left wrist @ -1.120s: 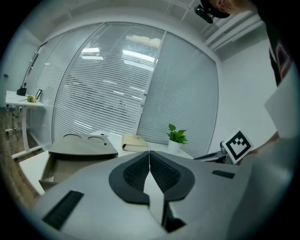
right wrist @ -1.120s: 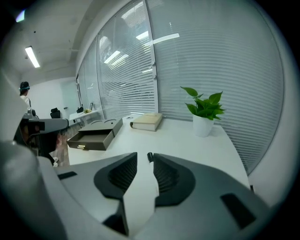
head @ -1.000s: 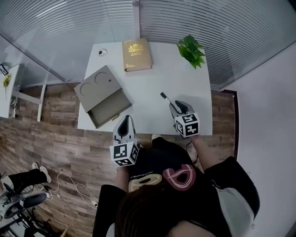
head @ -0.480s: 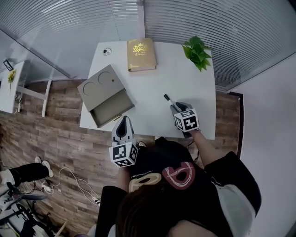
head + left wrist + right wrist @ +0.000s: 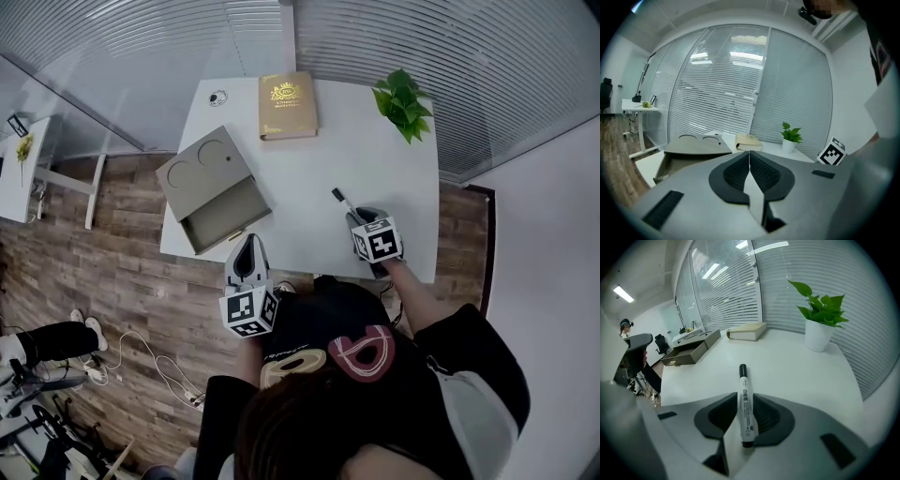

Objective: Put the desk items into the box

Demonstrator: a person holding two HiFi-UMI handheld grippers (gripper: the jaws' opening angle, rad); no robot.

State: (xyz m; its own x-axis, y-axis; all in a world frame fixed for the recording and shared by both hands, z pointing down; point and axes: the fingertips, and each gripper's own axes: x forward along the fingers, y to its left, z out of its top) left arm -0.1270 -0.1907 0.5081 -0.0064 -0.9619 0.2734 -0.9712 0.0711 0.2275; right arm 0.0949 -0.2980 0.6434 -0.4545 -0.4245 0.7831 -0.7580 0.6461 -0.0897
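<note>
A black-capped white marker (image 5: 338,199) (image 5: 742,377) lies along the right gripper's jaws over the white desk (image 5: 319,169). My right gripper (image 5: 358,217) (image 5: 745,398) is closing on it, and both pads touch its barrel. Its cap end sticks out ahead of the jaws. The grey box (image 5: 214,190) (image 5: 689,151) stands open at the desk's left edge, its lid laid back. My left gripper (image 5: 248,260) (image 5: 749,165) hovers shut and empty at the desk's near edge, just right of the box.
A gold-covered book (image 5: 287,105) (image 5: 747,331) lies at the back of the desk. A potted plant (image 5: 403,101) (image 5: 819,319) stands at the back right corner. A small round item (image 5: 217,97) sits at the back left corner. Glass walls with blinds stand behind.
The head view has drifted a little, so the desk sits further right in the picture. Both grippers keep nearly the same places, the right one still around the marker.
</note>
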